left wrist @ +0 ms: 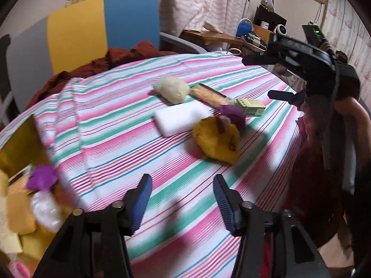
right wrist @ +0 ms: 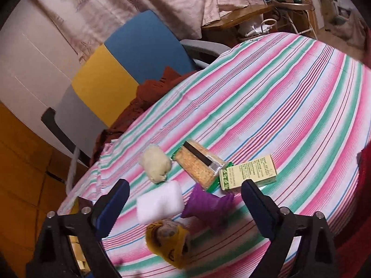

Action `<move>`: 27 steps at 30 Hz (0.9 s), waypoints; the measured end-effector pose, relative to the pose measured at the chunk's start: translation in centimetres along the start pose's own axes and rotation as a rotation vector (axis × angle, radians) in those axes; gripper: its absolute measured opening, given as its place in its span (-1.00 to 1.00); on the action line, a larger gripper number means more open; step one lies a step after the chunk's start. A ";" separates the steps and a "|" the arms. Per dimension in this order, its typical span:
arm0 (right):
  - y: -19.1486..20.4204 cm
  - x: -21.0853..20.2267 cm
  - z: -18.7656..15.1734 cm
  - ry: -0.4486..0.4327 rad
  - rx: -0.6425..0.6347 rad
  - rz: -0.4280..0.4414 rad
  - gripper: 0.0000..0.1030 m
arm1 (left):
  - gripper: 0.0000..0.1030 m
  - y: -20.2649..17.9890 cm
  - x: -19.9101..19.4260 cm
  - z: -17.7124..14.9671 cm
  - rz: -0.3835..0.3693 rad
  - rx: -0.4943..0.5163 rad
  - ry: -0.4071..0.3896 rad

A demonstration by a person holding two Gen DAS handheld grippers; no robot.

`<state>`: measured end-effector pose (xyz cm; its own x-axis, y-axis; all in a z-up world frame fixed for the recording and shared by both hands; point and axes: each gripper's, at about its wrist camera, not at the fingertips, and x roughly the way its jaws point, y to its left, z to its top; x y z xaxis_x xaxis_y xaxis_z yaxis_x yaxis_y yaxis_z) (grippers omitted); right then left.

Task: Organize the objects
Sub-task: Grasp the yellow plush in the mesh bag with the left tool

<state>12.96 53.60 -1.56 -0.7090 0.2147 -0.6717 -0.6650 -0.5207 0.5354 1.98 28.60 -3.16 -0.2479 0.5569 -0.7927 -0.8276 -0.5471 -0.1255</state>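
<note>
While both tools gape empty, the right gripper [right wrist: 183,205] should drop squarely onto the purple wrapper [right wrist: 206,205] at twelve o'clock.

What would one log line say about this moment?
left gripper: open, empty | right gripper: open, above yellow plush | white sponge, cracker pack on striped tablecloth

My left black two-finger gripper with blue ribbed pads [left wrist: 182,202] hangs with its jaws spread wide and nothing between them. My right black gripper with blue pads [right wrist: 184,205] is likewise parted and empty; the bare forearm [left wrist: 361,125] behind it looks raised, I think.
</note>
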 end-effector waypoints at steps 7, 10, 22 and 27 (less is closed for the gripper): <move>-0.2 0.2 -0.1 0.009 0.020 0.034 0.91 | 0.44 -2.7 3.7 2.7 -0.062 0.051 0.019; -0.8 0.3 0.0 0.012 0.049 0.042 0.92 | 0.56 -3.5 5.1 3.8 -0.058 0.076 0.025; -3.5 -0.2 0.5 -0.029 0.185 -0.007 0.92 | -0.06 -3.5 8.9 4.4 -0.071 0.064 0.037; -3.0 0.5 0.6 0.002 0.150 -0.117 0.92 | -0.12 -2.5 7.6 2.6 -0.071 0.041 0.031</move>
<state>14.50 55.80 -3.17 -0.6246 0.2645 -0.7348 -0.7704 -0.3632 0.5241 0.85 35.82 -7.29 -0.1728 0.5731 -0.8011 -0.8625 -0.4808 -0.1579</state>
